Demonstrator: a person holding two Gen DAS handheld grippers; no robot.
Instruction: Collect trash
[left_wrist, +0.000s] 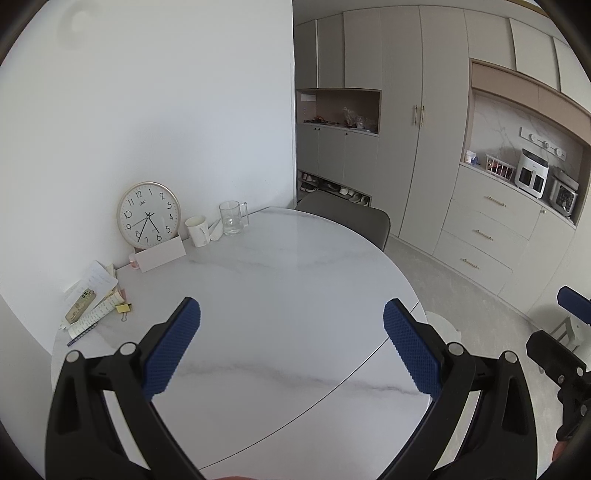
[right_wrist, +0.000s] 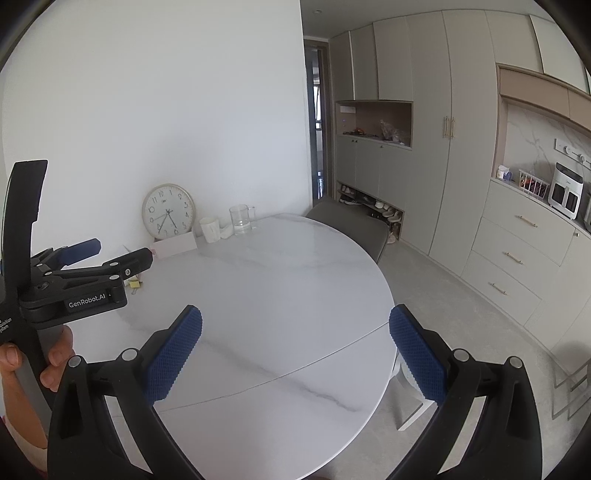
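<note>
Over marble table, both claws released, left claw hiding papers, right claw.

Home dining area, open to a kitchen wall. Round marble-look table against a white wall, grey upholstered chair tucked in at the far side. On the table: wall clock propped upright, white cup, glass mug, loose papers, a phone. Floor-to-ceiling grey cabinets with a shoe shelf at the bottom. Counter niche with small appliances above drawers.
</note>
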